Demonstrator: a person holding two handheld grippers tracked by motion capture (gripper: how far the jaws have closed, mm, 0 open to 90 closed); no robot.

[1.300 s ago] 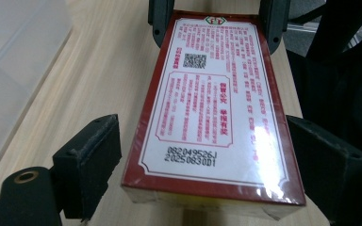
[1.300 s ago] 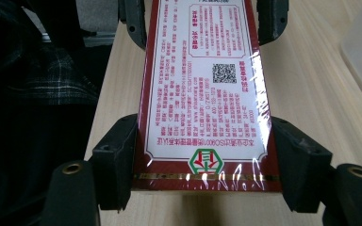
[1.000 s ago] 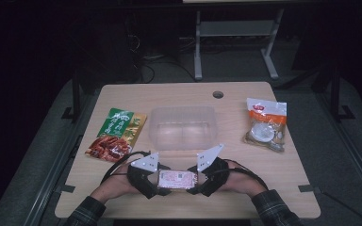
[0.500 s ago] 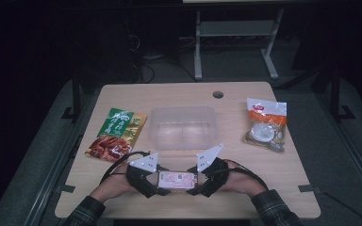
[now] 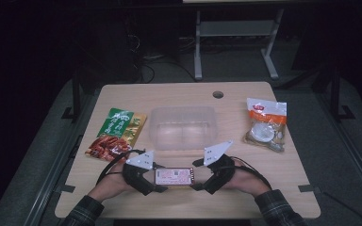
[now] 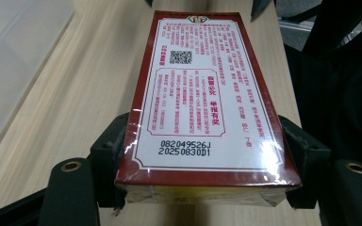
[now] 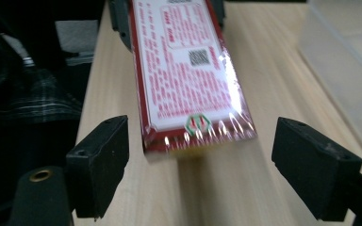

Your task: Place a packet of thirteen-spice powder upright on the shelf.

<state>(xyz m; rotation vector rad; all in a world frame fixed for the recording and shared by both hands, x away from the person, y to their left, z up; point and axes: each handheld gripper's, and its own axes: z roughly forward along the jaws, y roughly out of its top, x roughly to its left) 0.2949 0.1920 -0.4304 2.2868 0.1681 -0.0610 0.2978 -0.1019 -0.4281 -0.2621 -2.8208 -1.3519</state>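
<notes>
Red-bordered white box [image 5: 173, 176] with red print, green-and-red packet [image 5: 117, 133], orange-white bag [image 5: 266, 123]

The red-bordered box [image 6: 202, 103] carries a QR code and the black stamp "082049526J 20250830D1" on its white label

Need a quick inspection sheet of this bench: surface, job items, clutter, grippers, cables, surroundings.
Surface: wooden table, round hole near the far edge.
Job's things: red box, shrink-wrapped, label up, at the near edge between both grippers.
Clutter: clear plastic tub mid-table; green snack packet left; orange-and-white packet right.
Grippers: left gripper clamps one end of the box; right gripper jaws have just been opening, pads clear of the other end.
Cables: black cable loops beside the left gripper.
Surroundings: dark floor; grey frame behind the table.
</notes>
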